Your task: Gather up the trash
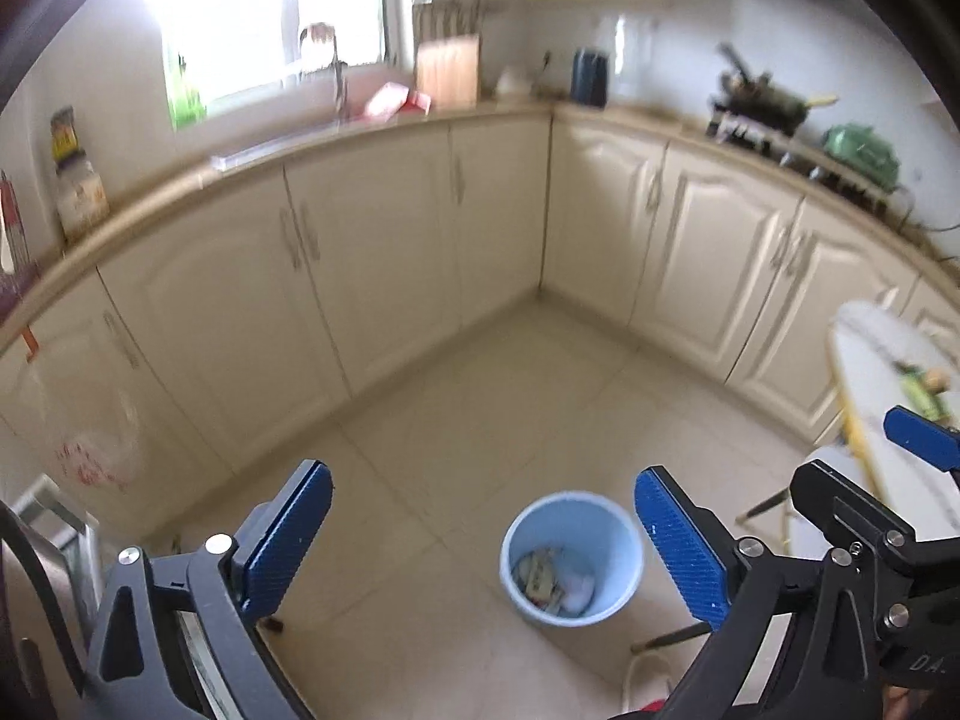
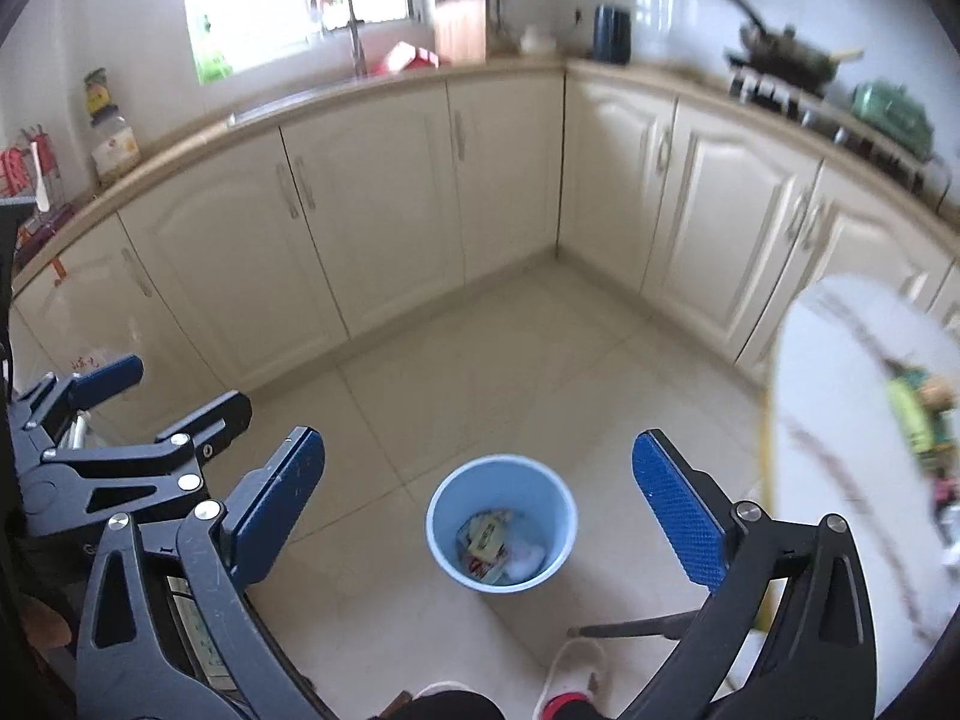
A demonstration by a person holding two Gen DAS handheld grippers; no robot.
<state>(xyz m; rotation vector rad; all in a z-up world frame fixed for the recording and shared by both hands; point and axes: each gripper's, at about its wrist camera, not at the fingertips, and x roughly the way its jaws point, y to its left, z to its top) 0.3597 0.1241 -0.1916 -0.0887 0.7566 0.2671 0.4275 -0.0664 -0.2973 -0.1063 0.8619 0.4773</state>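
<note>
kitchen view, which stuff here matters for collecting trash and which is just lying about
For the job:
blue bin on the floor, wrappers already inside
litter on the white table
left gripper and right gripper, both open and empty

Just lying about:
frying pan
green kettle
faucet

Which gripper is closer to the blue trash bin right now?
Neither clearly. The left gripper and right gripper both hang open, side by side above the blue trash bin on the floor, which sits slightly toward the right.
</note>
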